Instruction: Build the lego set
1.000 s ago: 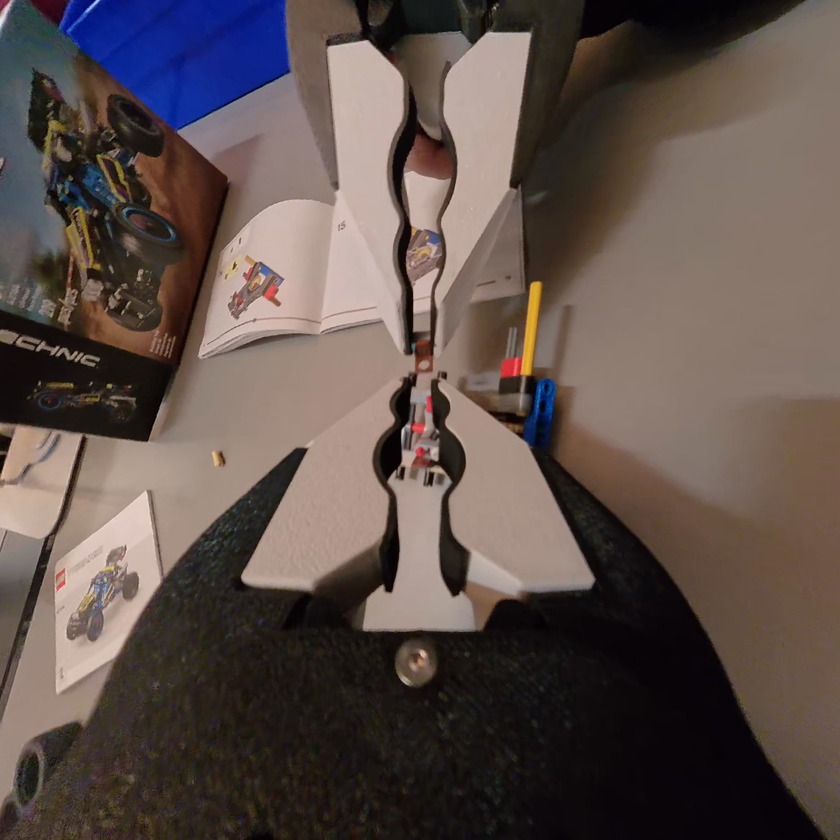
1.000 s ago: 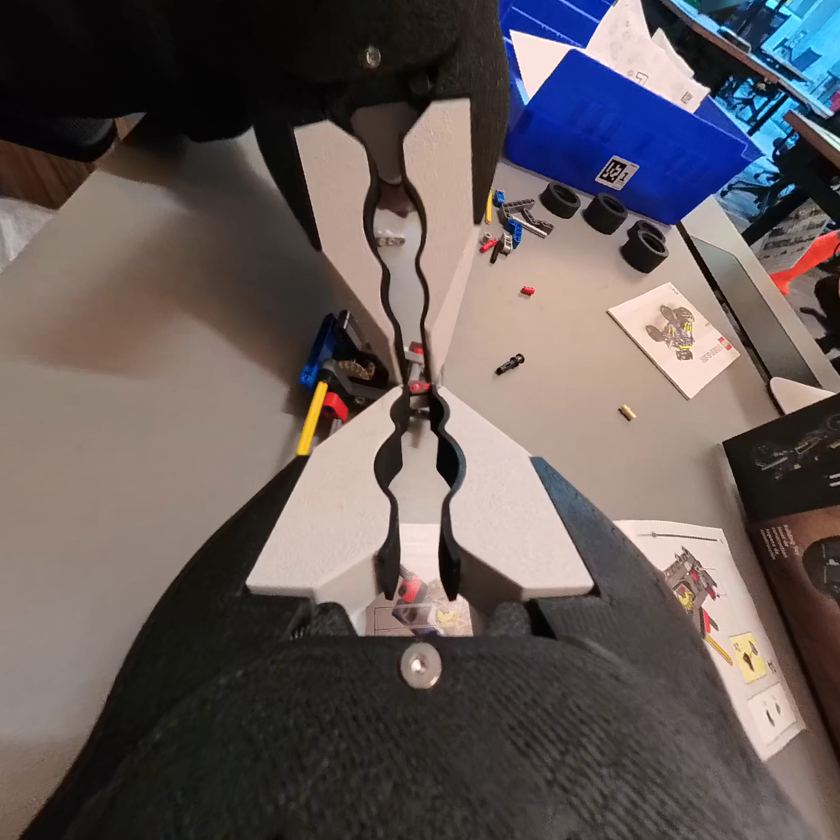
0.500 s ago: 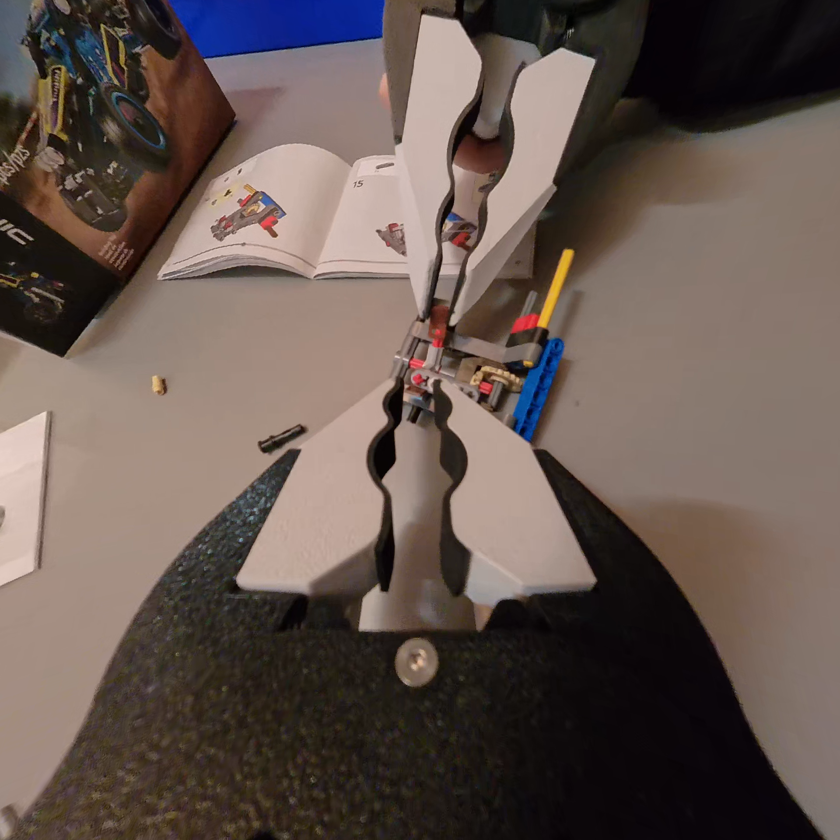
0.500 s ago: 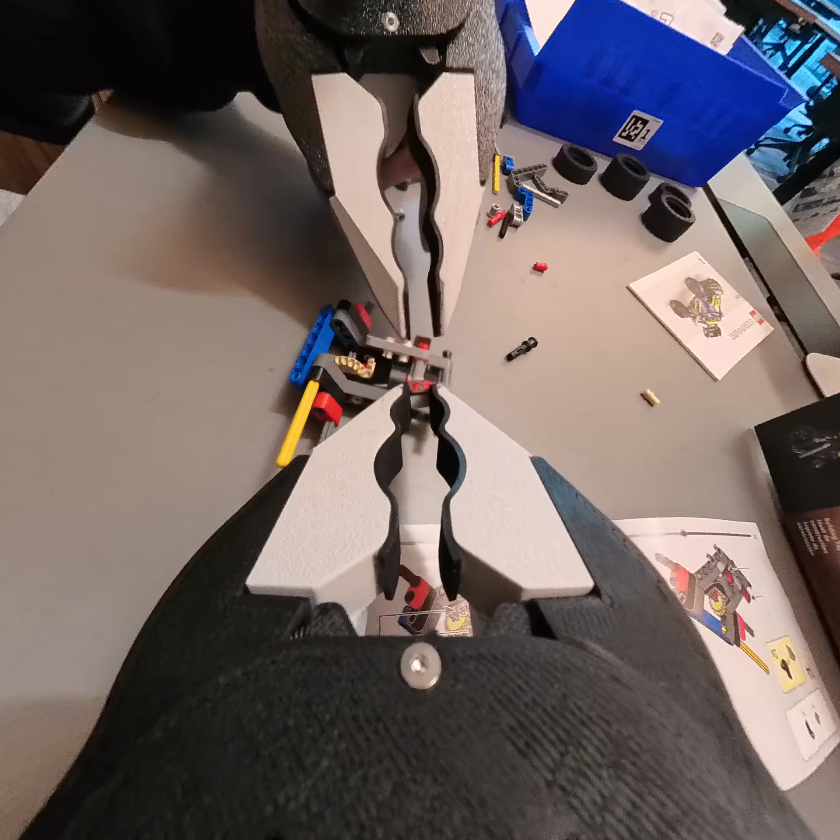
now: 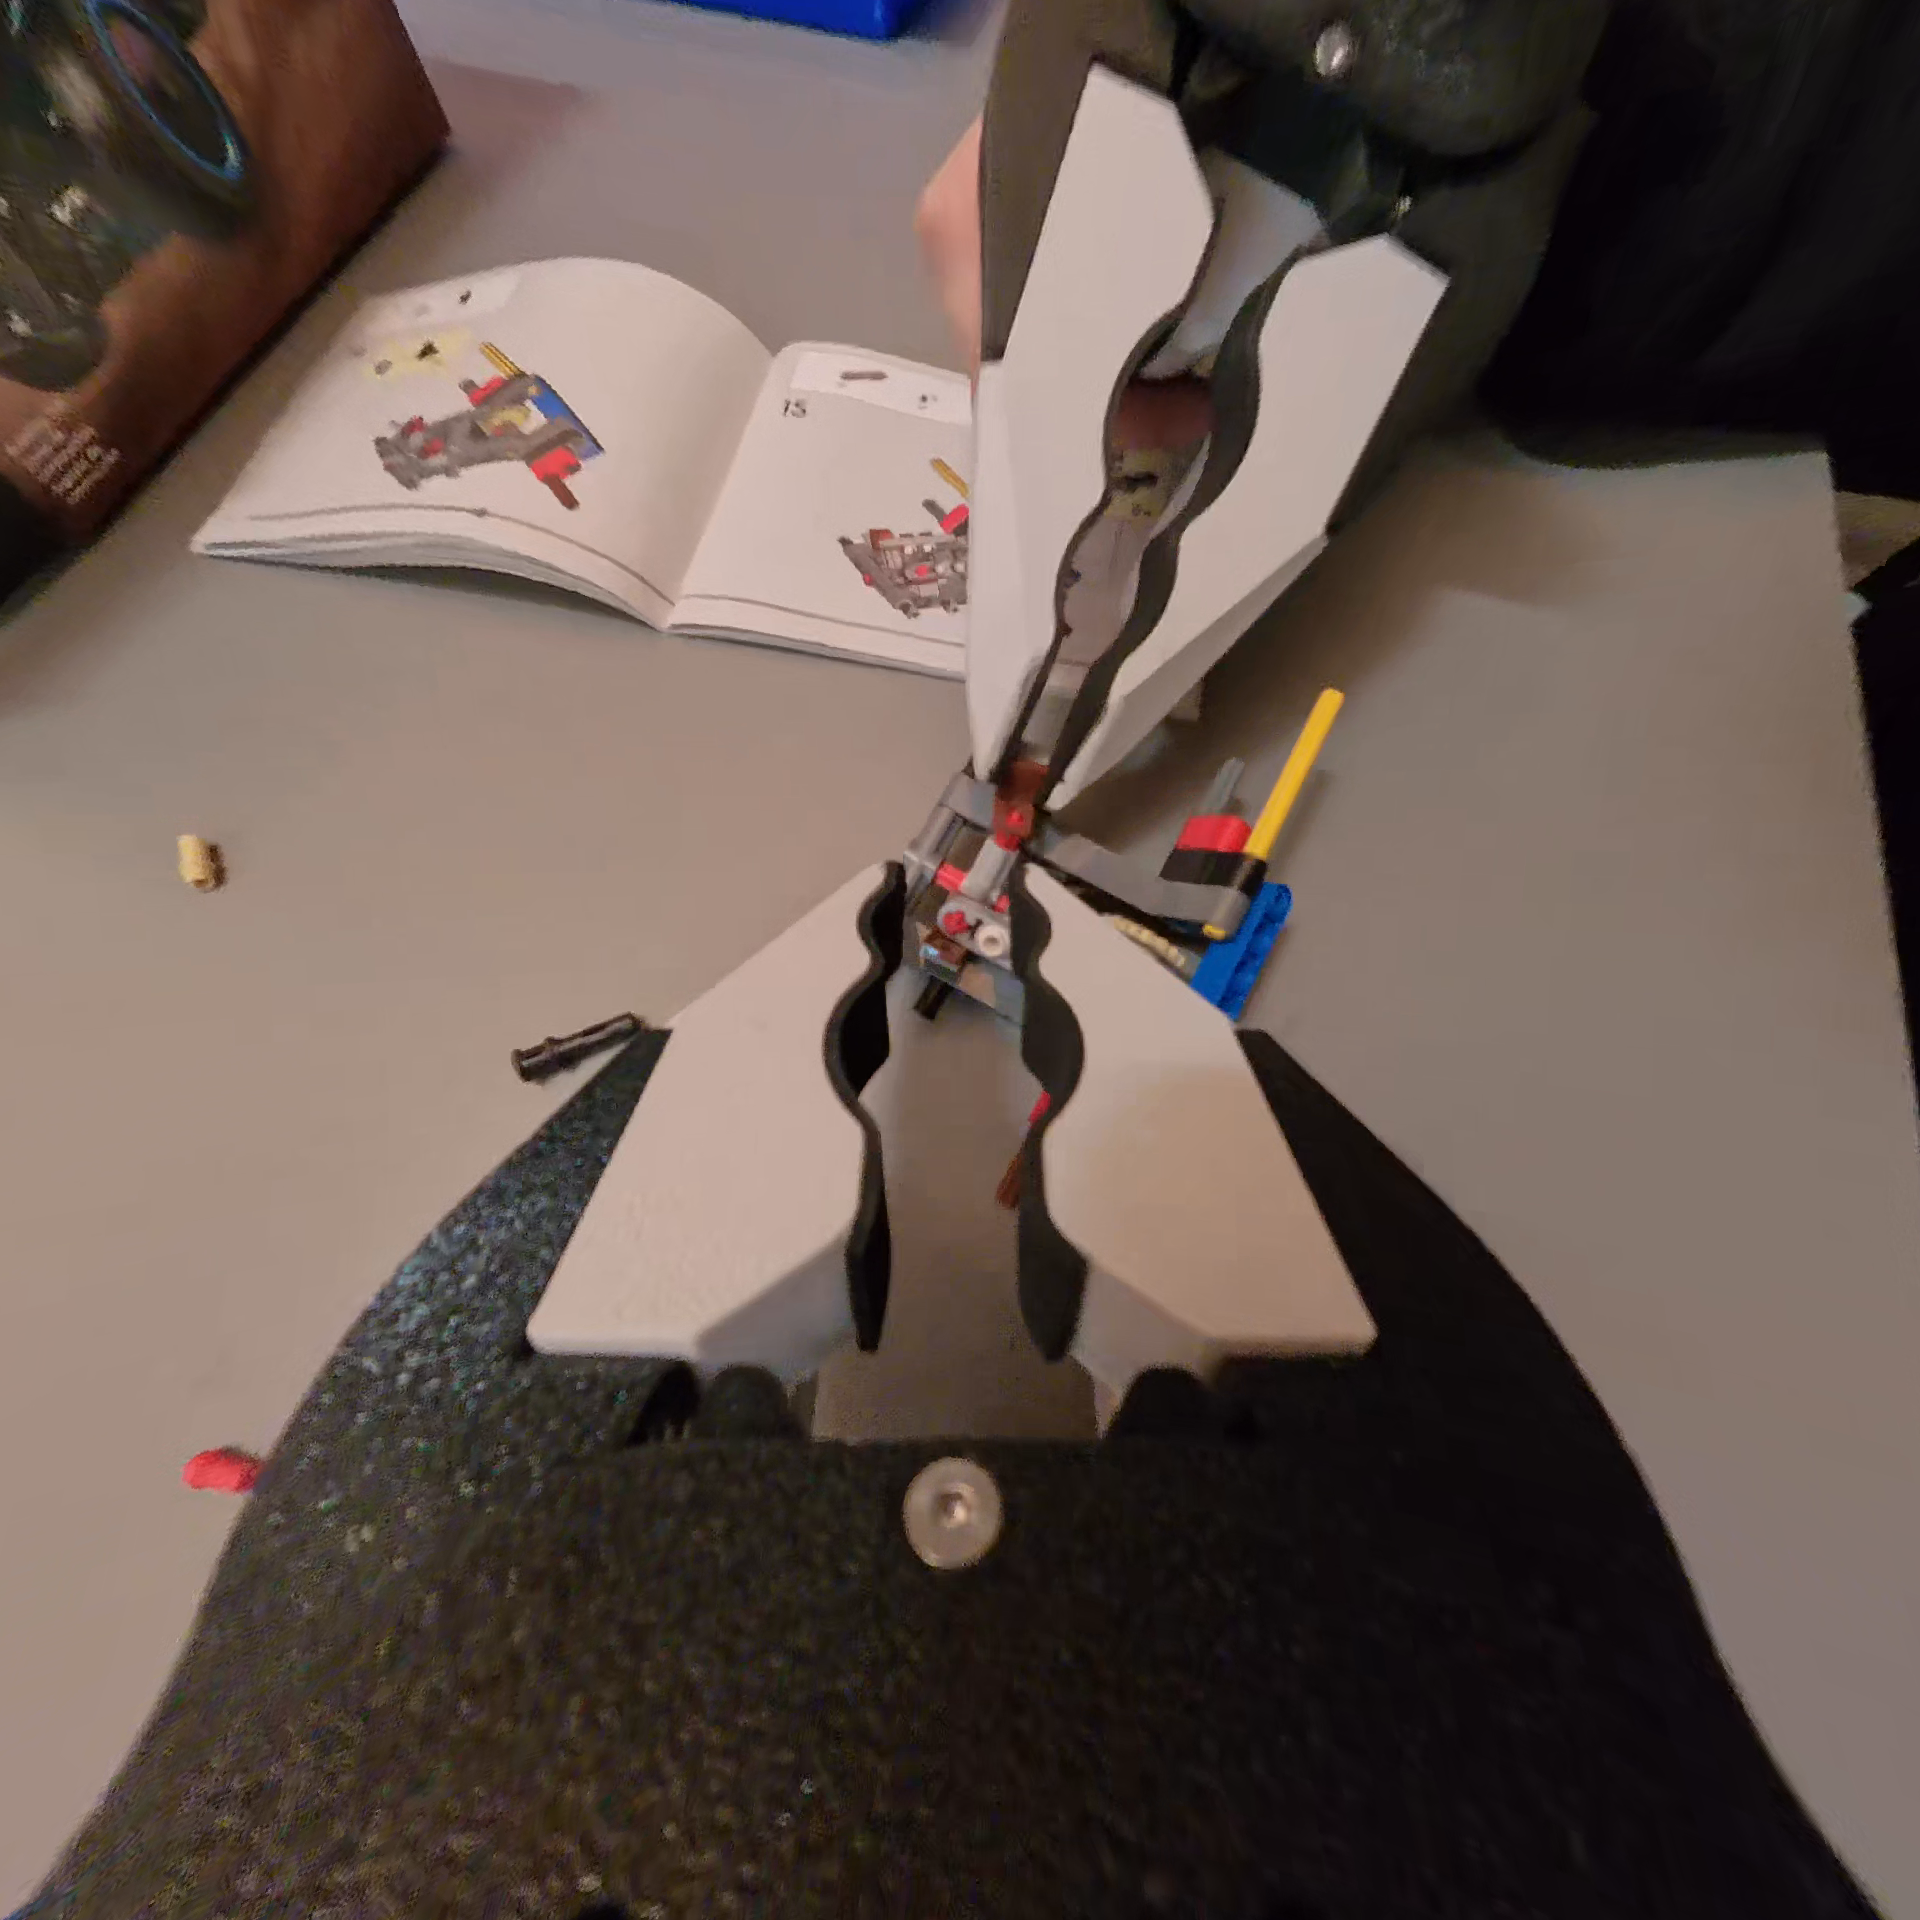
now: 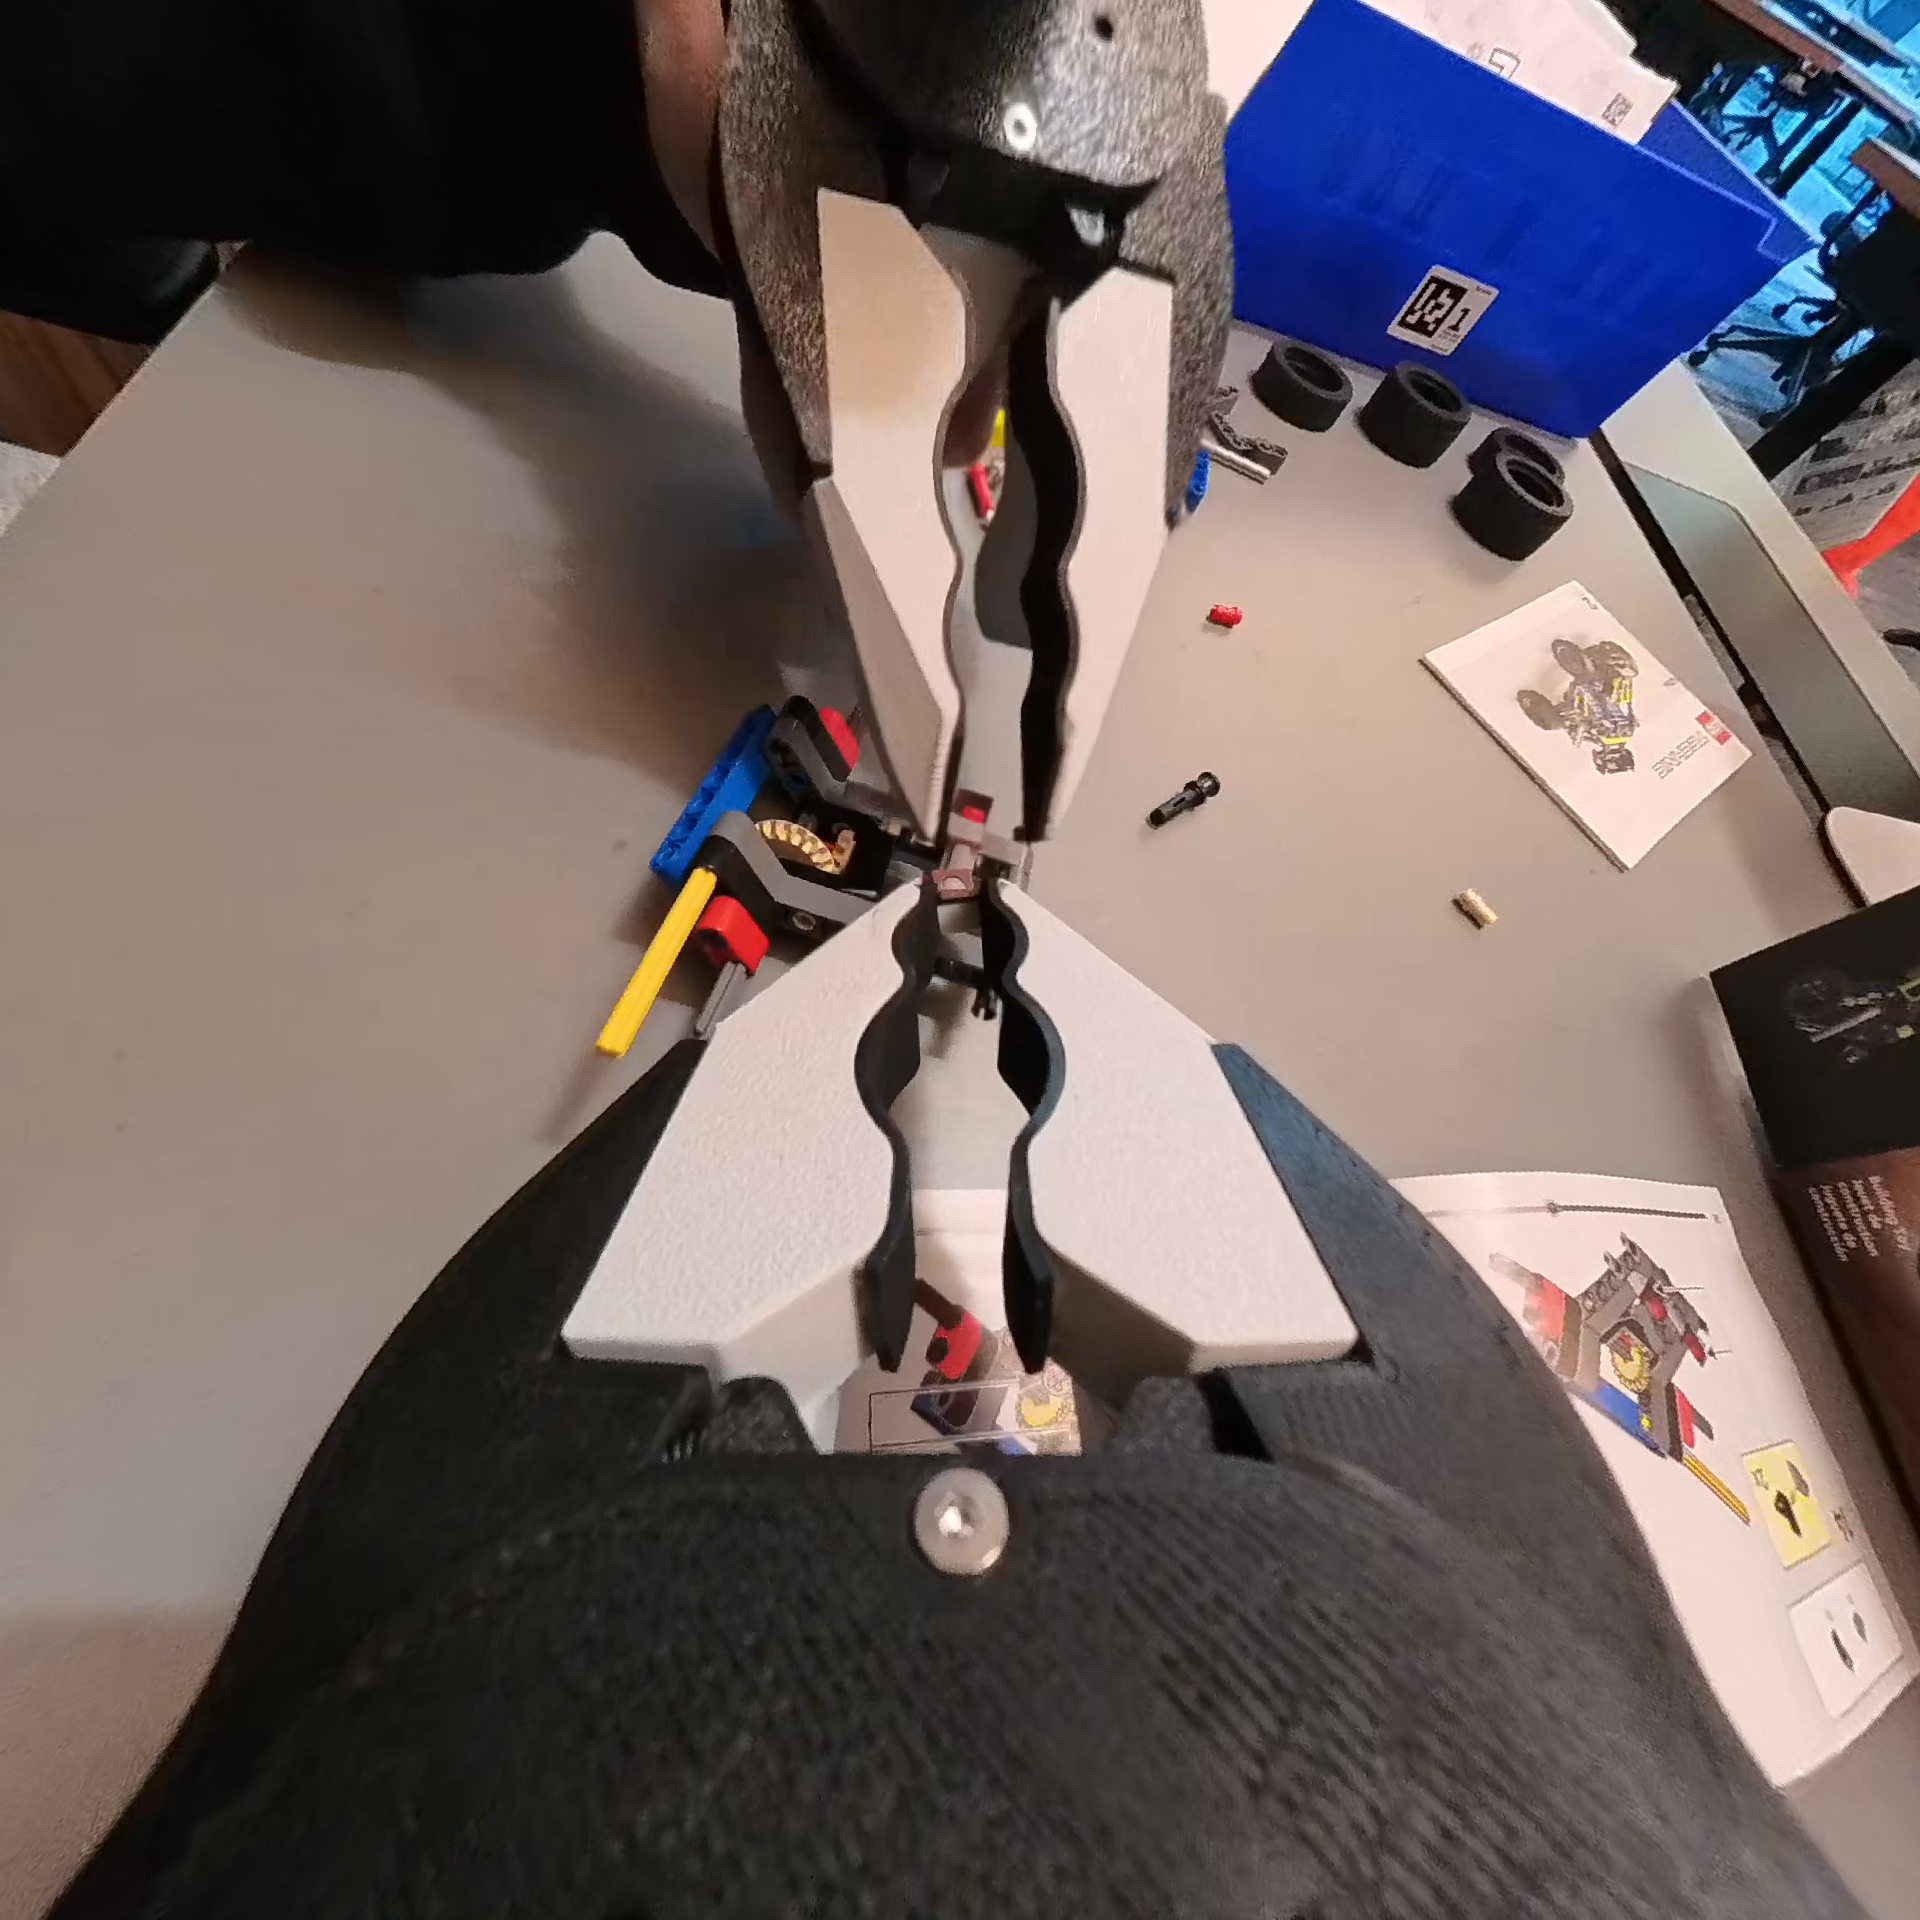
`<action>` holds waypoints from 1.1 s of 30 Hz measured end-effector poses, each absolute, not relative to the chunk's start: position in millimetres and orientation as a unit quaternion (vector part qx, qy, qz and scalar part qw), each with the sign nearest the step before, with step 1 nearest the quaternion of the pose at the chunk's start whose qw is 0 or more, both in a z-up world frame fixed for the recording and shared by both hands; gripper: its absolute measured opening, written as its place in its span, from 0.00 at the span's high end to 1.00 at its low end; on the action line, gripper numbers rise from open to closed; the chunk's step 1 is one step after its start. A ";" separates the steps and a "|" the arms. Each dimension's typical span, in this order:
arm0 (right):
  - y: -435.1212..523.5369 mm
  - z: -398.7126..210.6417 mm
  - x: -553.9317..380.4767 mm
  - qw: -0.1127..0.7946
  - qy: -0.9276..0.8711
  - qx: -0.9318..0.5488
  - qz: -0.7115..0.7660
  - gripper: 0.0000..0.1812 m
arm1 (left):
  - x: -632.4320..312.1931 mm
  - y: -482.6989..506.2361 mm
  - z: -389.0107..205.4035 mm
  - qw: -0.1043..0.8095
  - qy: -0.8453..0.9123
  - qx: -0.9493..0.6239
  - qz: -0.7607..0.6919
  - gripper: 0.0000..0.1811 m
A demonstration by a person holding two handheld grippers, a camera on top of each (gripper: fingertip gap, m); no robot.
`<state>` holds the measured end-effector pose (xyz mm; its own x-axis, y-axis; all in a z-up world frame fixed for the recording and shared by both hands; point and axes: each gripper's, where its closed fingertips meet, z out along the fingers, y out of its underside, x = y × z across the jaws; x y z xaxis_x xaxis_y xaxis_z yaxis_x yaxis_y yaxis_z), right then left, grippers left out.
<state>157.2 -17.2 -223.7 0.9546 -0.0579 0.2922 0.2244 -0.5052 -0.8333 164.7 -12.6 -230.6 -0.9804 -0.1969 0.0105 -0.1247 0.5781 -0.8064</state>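
In the left wrist view, the left gripper (image 5: 951, 914) is closing its grey fingers (image 5: 769, 1122) narrowly on the near end of the partly built grey, red and blue brick assembly (image 5: 1049, 883), which is resting on the grey tabletop (image 5: 416, 831). The right gripper (image 5: 1029, 774) is reaching in from the far side, pinching a small brown piece (image 5: 1023, 781) against the assembly's top. An open white instruction booklet (image 5: 582, 457) is lying beyond; a black pin (image 5: 577, 1044), a tan bush (image 5: 200, 862) and a red bush (image 5: 218, 1470) are lying apart at the left.

In the right wrist view, the right gripper (image 6: 961, 888) is gripping the brown piece (image 6: 956, 883) at its fingertips, with the left gripper (image 6: 982, 826) clamping the assembly (image 6: 790, 862) opposite. A yellow axle (image 6: 657, 961) is sticking out of the assembly. Four black tyres (image 6: 1413, 410) are sitting beside a blue plastic bin (image 6: 1475, 208).
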 end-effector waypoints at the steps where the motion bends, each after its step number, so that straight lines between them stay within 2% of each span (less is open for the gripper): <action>1: -18.1 -223.4 157.4 0.496 -0.047 -0.855 -0.143 0.97 | 165.5 -11.6 -234.2 0.044 0.892 -0.089 -0.442 0.91; 5: -20.3 -221.5 158.5 0.500 -0.033 -0.853 -0.142 0.97 | 163.7 -11.4 -237.2 0.043 0.892 -0.084 -0.442 0.95; 33: -12.7 -235.2 162.3 0.465 -0.022 -0.877 -0.120 0.97 | 161.5 -8.3 -238.7 0.082 0.884 -0.077 -0.453 0.97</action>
